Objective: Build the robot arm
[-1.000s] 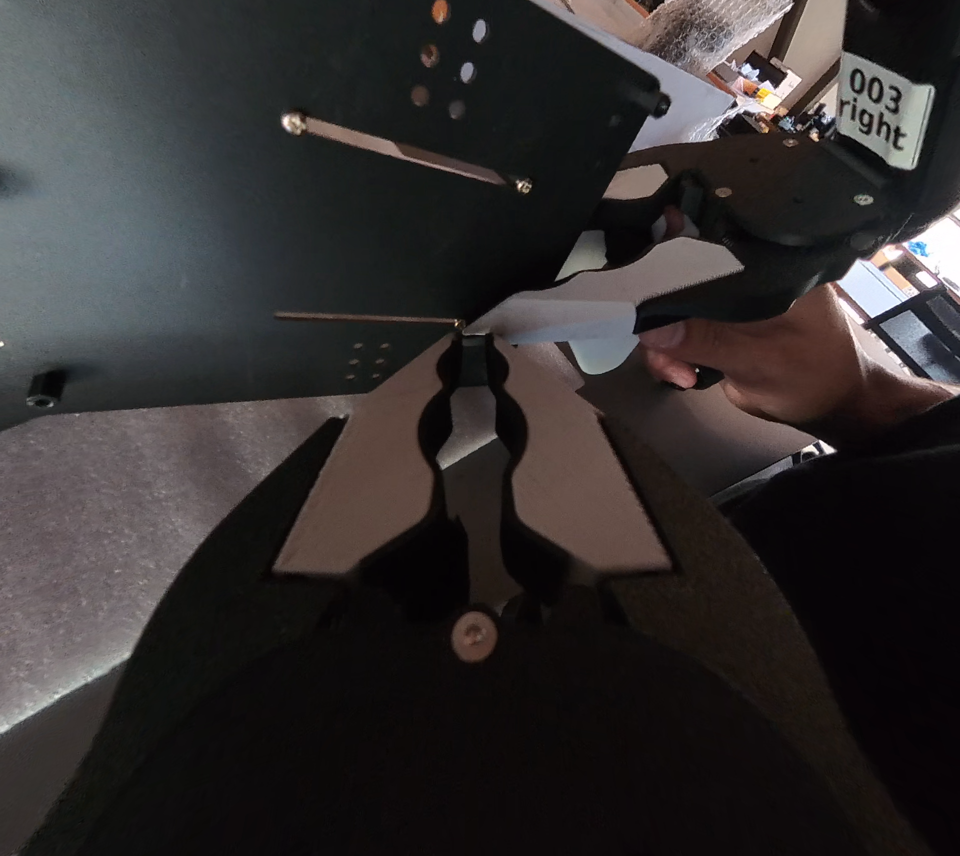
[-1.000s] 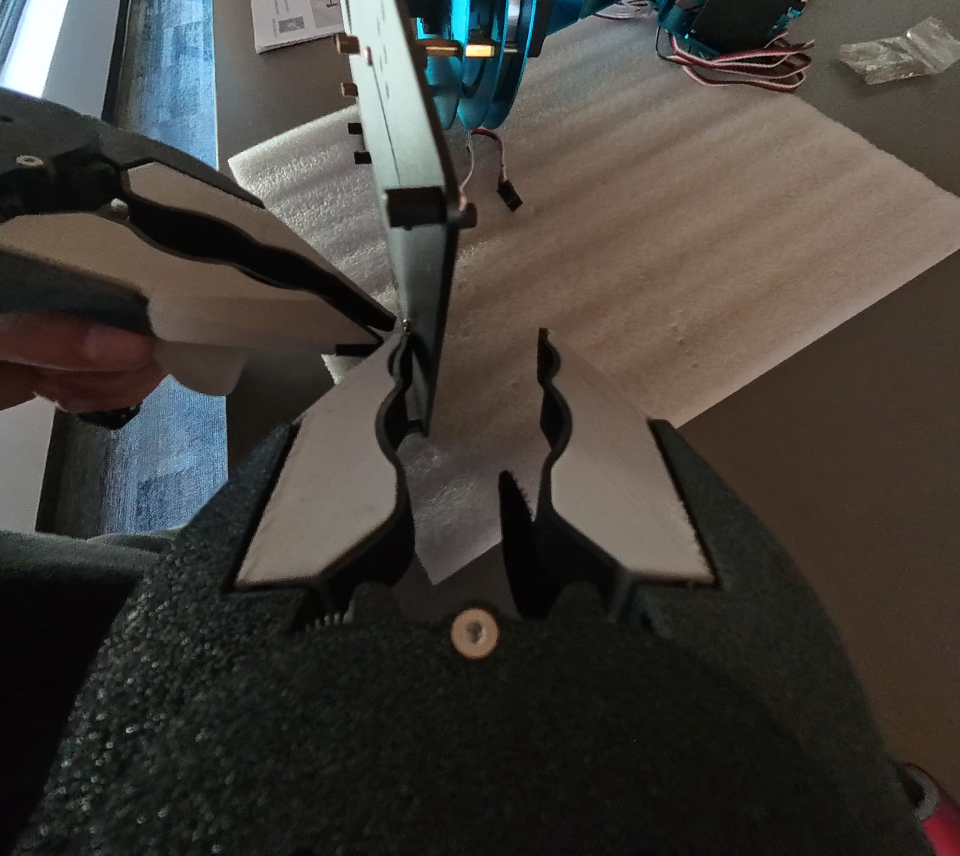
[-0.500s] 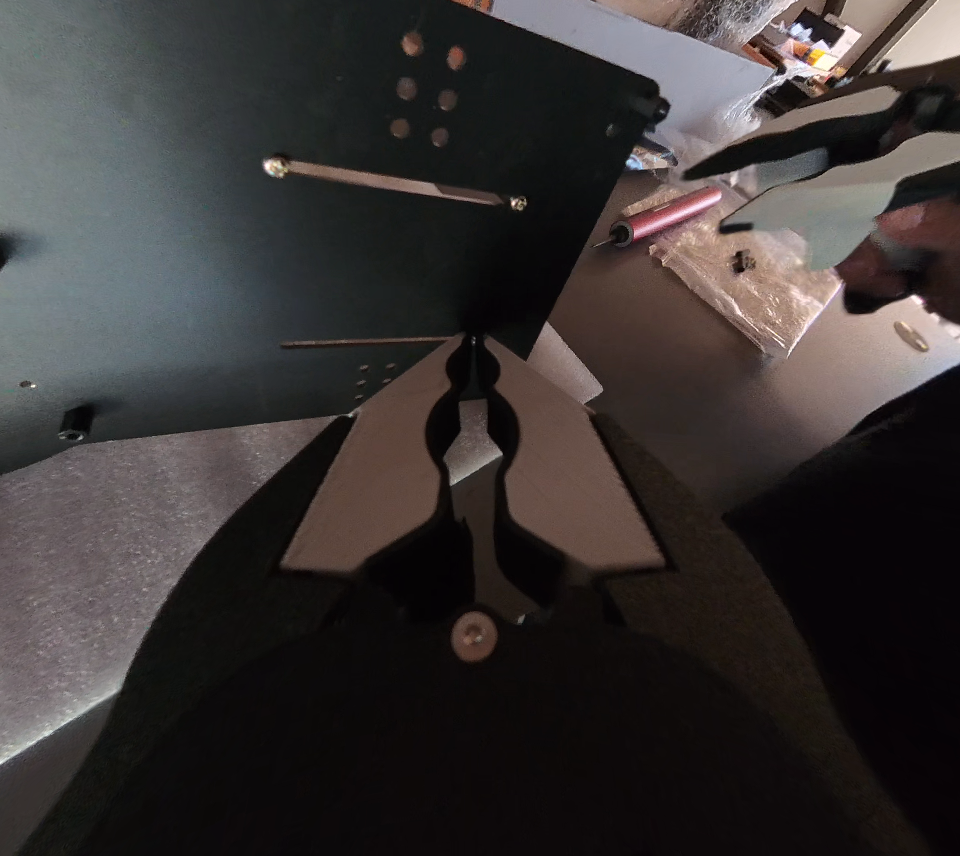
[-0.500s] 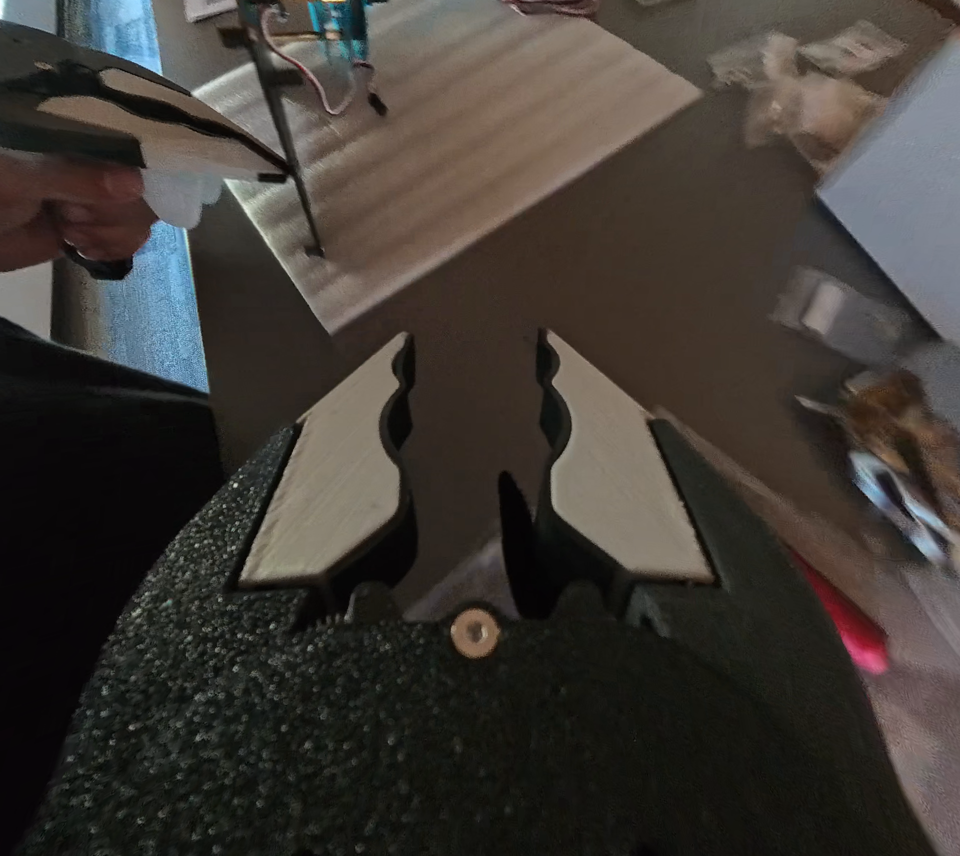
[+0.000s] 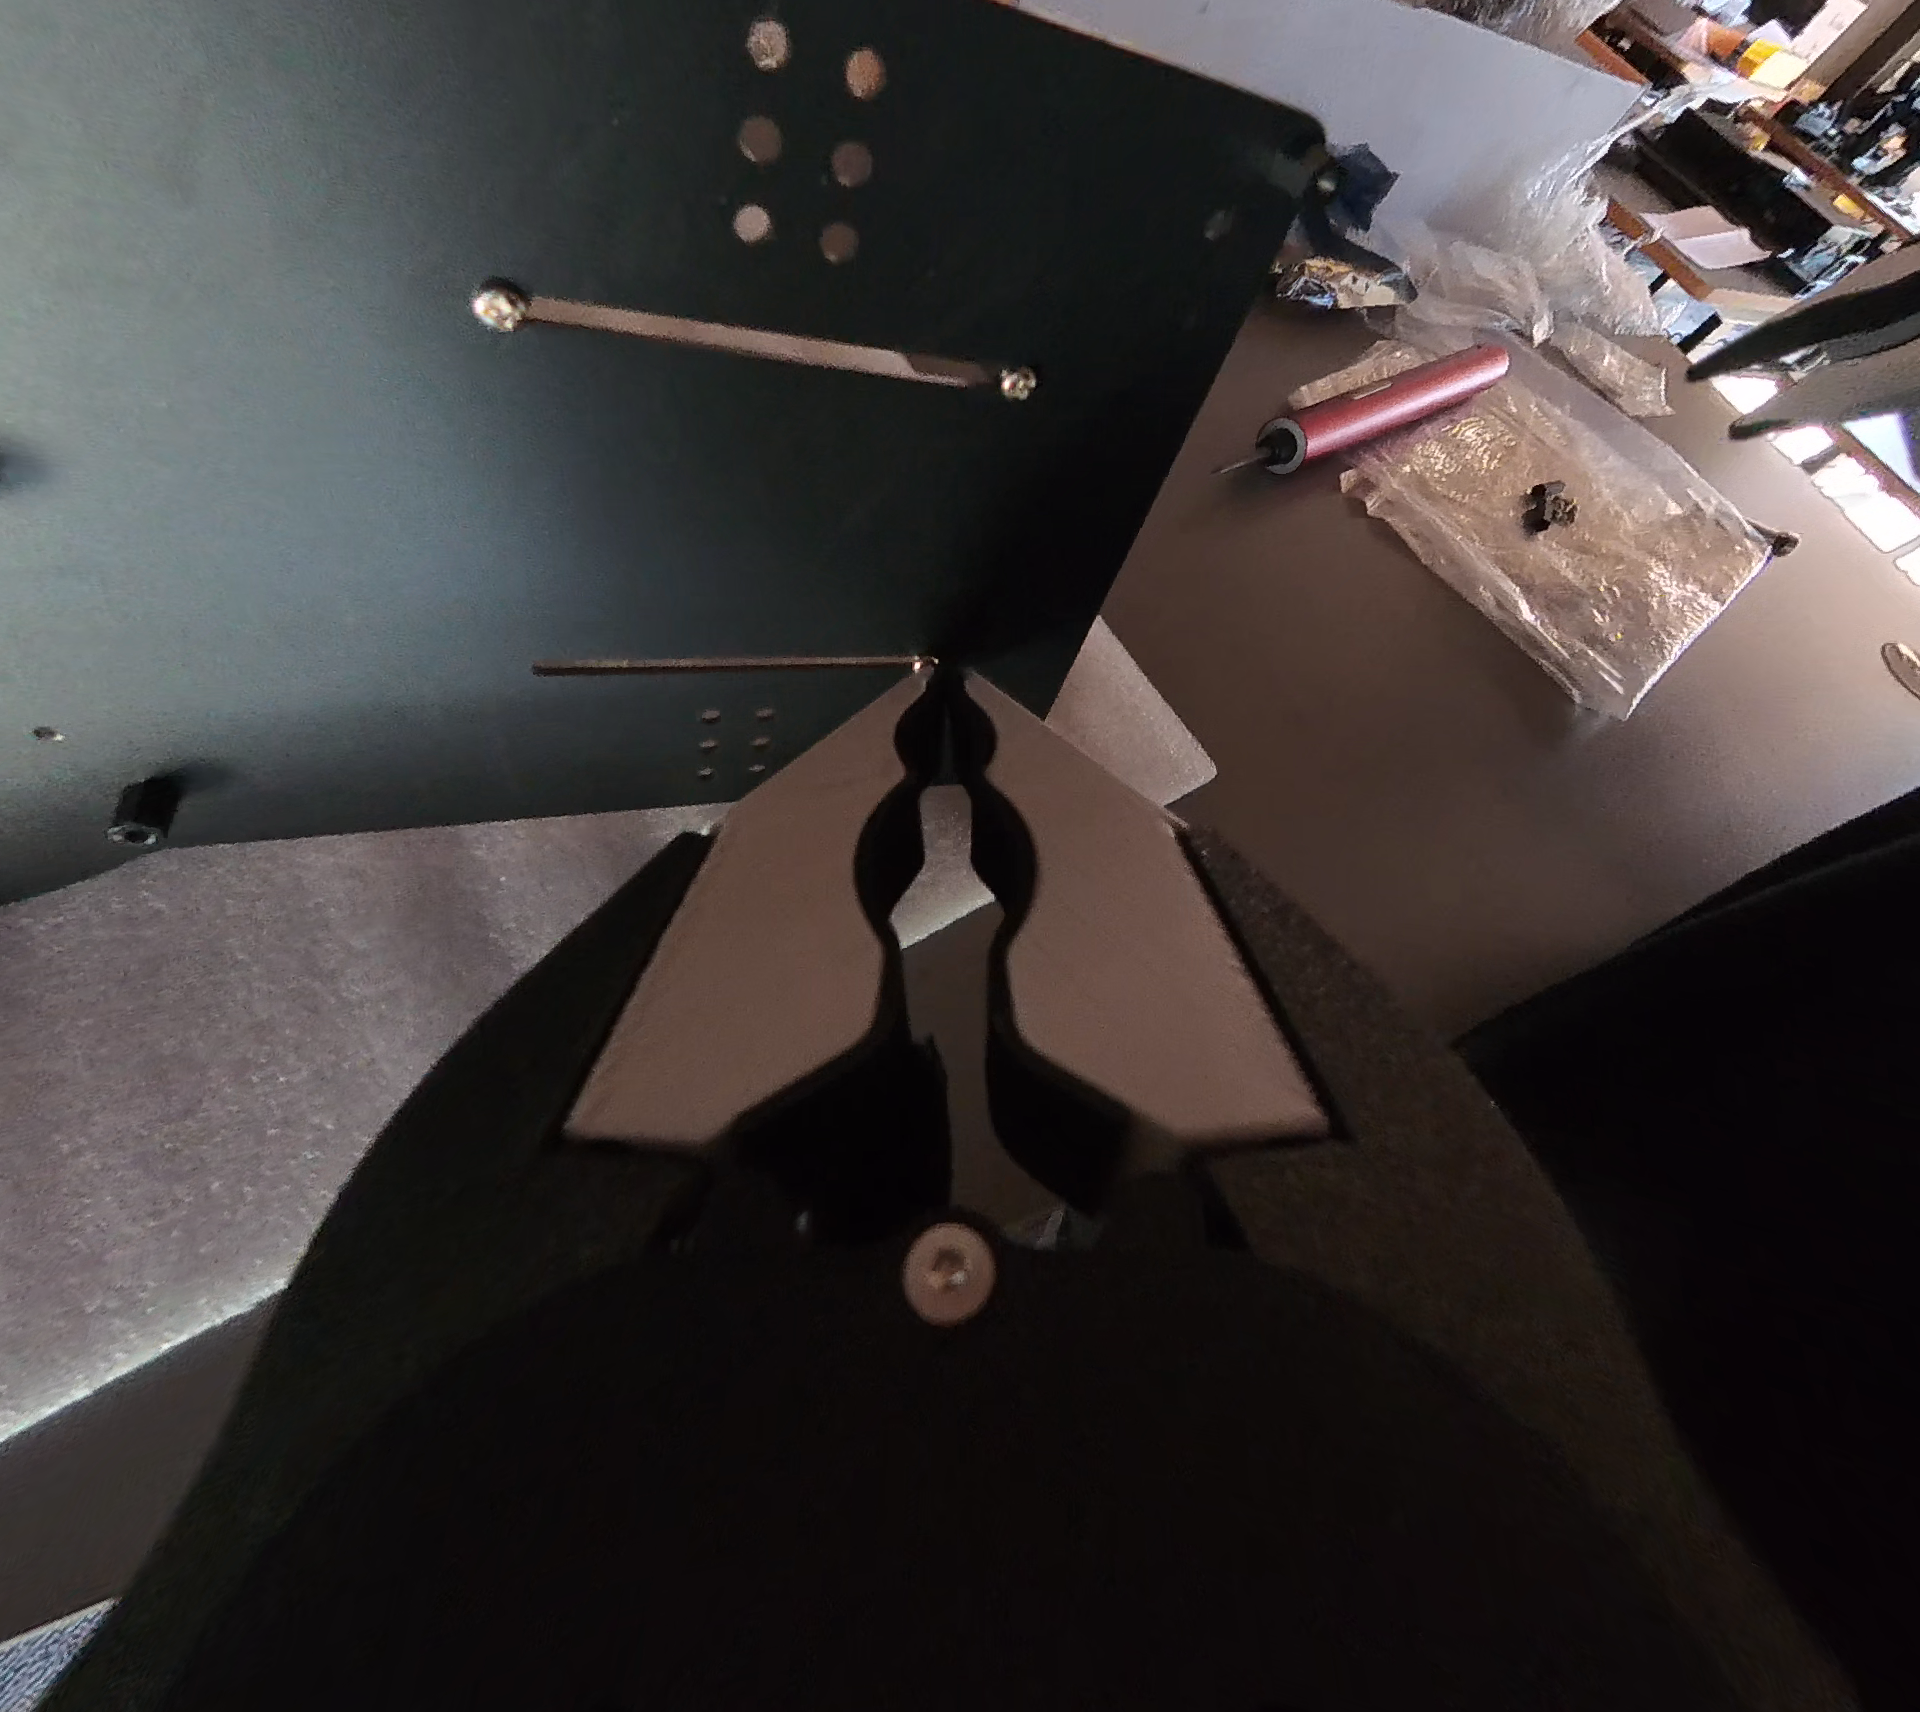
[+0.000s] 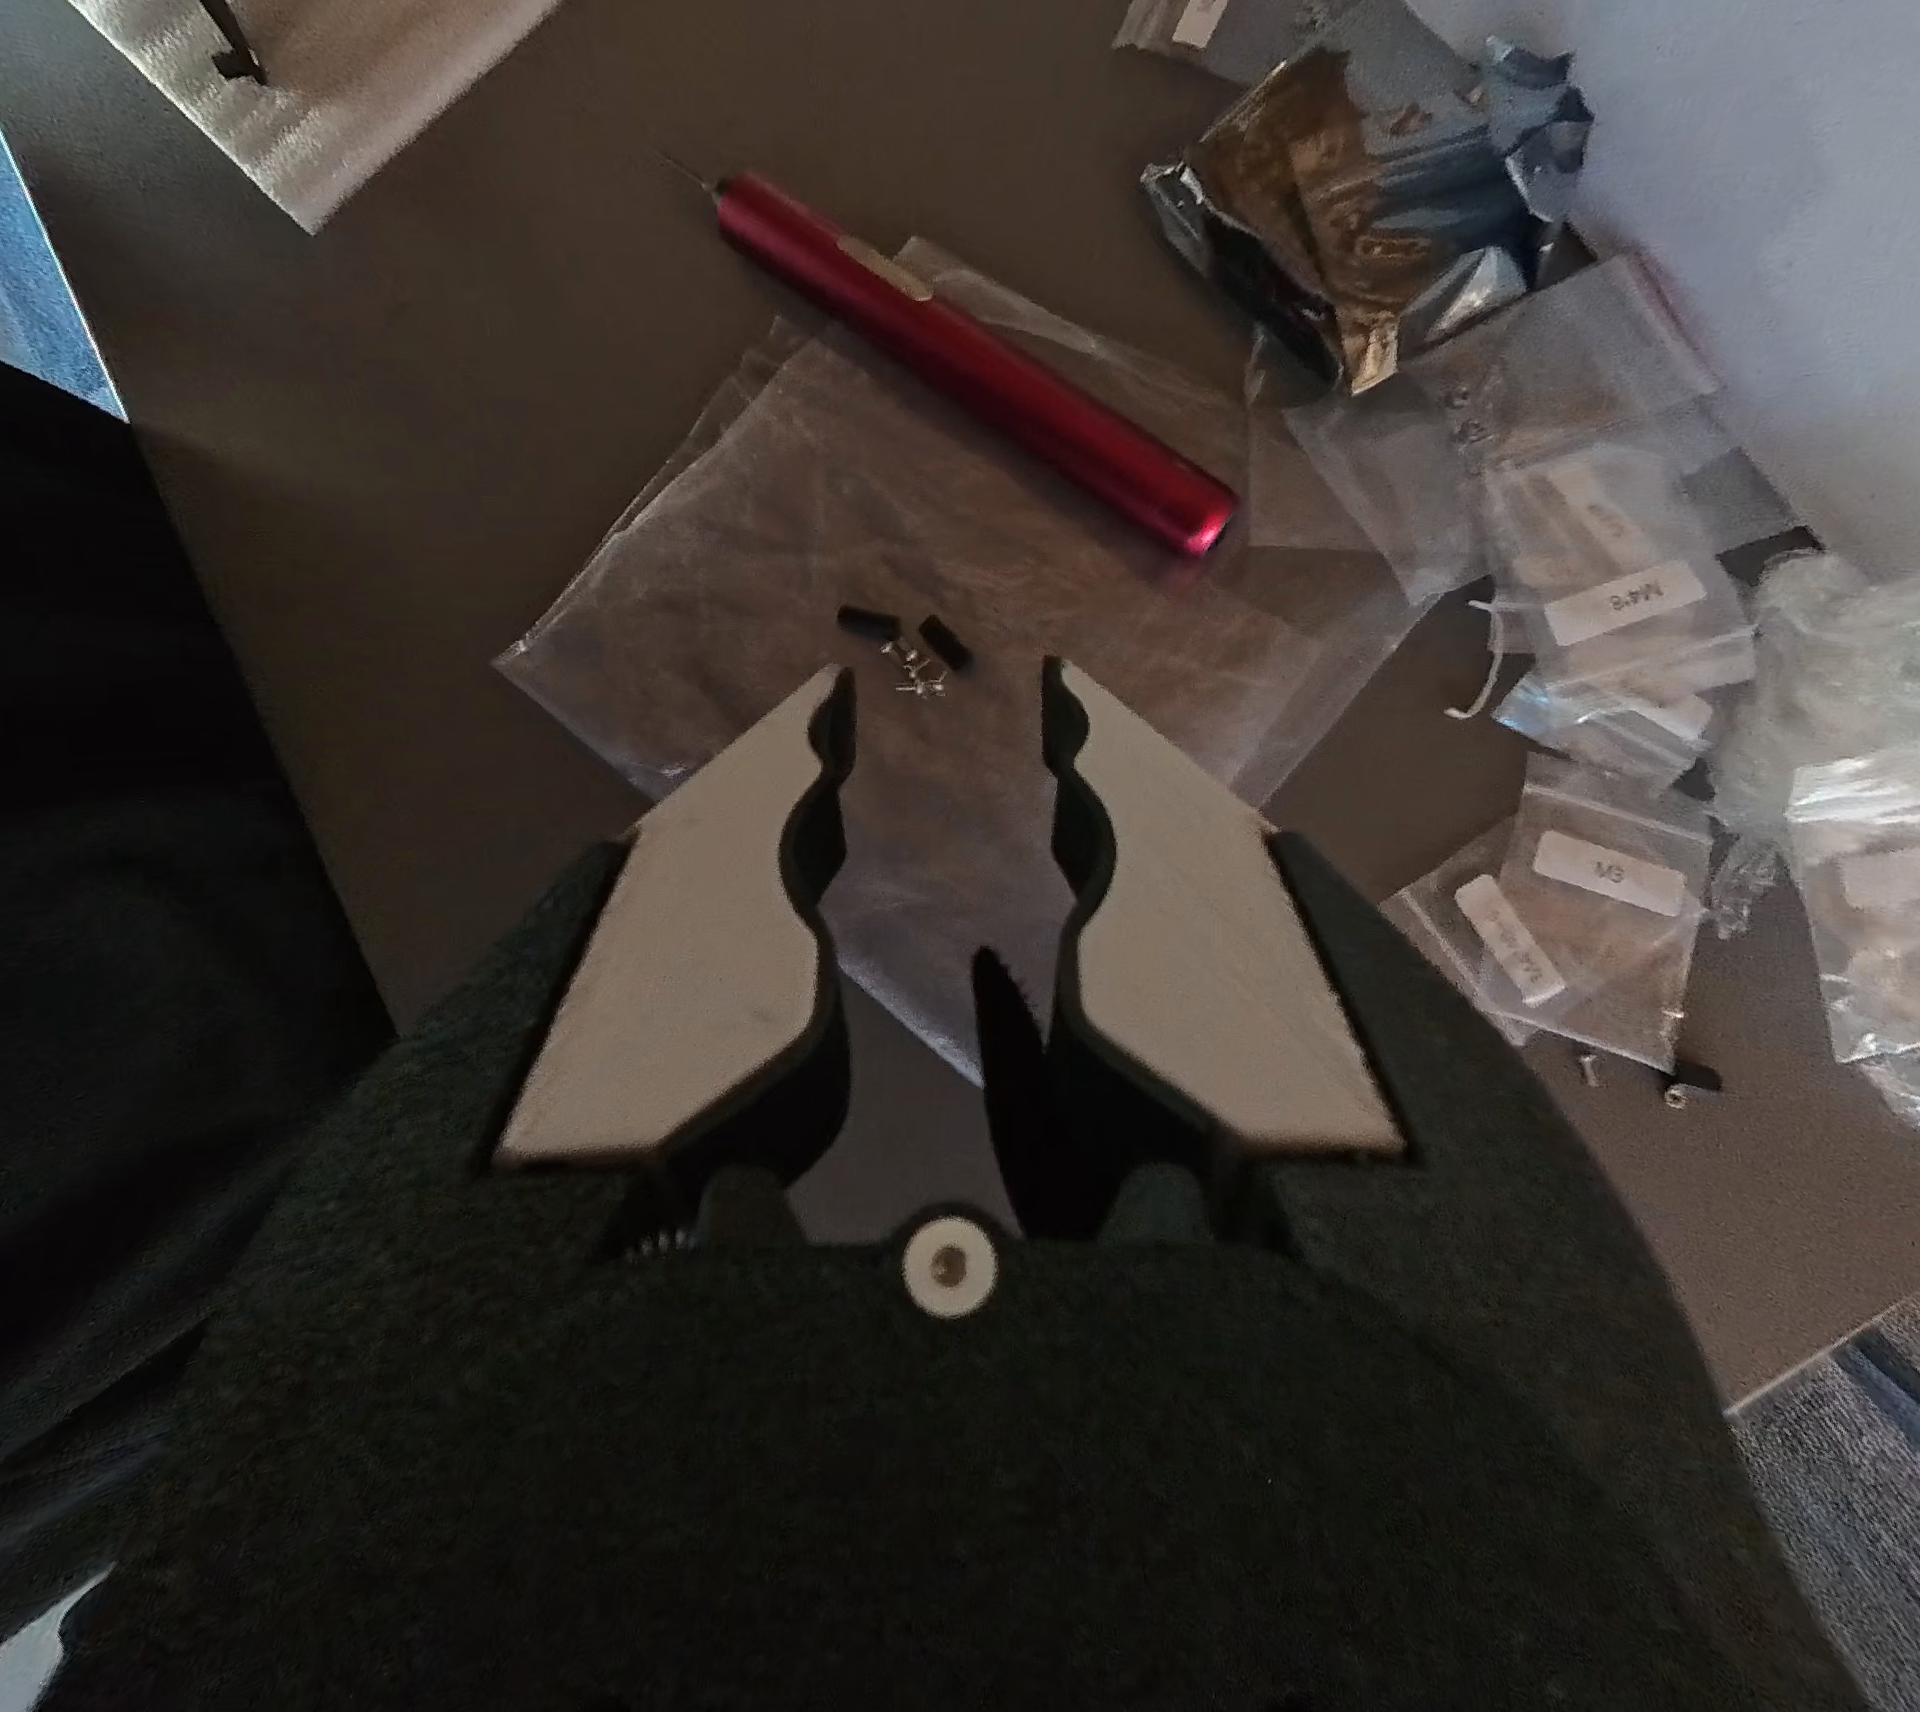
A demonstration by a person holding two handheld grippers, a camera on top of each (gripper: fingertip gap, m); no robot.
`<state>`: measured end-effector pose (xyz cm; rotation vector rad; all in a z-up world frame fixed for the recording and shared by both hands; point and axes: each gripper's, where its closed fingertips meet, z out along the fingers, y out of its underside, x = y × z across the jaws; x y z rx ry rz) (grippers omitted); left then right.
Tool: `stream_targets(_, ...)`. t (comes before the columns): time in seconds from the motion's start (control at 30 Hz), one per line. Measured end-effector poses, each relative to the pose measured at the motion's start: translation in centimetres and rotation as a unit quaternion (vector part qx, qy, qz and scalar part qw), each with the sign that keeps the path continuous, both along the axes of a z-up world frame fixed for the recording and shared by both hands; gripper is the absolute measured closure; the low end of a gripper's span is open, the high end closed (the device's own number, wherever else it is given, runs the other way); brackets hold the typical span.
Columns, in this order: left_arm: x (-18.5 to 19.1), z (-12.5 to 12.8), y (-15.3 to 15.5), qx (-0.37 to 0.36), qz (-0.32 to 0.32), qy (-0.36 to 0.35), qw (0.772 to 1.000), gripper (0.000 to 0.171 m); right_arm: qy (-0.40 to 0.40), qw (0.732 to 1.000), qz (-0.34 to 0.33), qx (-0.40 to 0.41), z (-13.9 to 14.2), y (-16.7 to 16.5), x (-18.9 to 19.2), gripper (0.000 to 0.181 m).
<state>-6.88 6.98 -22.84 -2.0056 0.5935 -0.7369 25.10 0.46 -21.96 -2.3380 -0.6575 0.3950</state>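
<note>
Left tongs (image 5: 948, 688) pressed together on the lower edge of a black metal plate (image 5: 436, 374), pinching it near its lower right corner; the plate stands upright on edge over a sheet of white foam (image 5: 208, 987). Plate face shows a cluster of round holes (image 5: 805, 150), a long slot with a screw at each end (image 5: 758, 343), and a small black standoff (image 5: 140, 815) low on the left. Right tongs (image 6: 945, 675) spread, holding nothing, hovering over a clear plastic bag (image 6: 831, 540) lying flat on the brown tabletop (image 6: 416, 374). On that bag, just ahead of the fingertips, sit a few small black spacers (image 6: 940, 634) and tiny silver screws (image 6: 914, 677), loosely grouped. A red screwdriver (image 6: 977, 369) lies beyond them, its far end on the bare tabletop, its butt end resting over the bag's far corner. To the right, a heap of small labelled zip bags (image 6: 1600, 727) and a crumpled silver foil pouch (image 6: 1351, 239). In the left wrist view the right tongs' tips show at the far right edge, well apart from the plate.
</note>
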Motion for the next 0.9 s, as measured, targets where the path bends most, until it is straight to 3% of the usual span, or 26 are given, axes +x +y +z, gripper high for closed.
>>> stream_targets(0.37,0.2,0.4,-0.4,0.000,0.010,0.005,1.000,0.163,0.061,0.997,0.034,0.031,2.3,2.3,-2.9,0.145)
stream_targets(0.57,-2.1,2.8,-0.1,0.019,0.035,-0.034,0.999,0.158,0.101,0.993,0.044,0.043,4.2,3.8,-6.0,0.145)
stream_targets(0.73,-10.3,6.2,3.2,0.054,0.093,-0.045,0.993,0.157,0.096,0.994,0.022,0.045,5.3,4.7,-8.6,0.146)
stream_targets(0.9,-22.8,5.0,8.6,0.034,0.155,0.027,0.987,0.151,0.108,0.993,-0.024,0.039,5.4,5.7,-11.5,0.148)
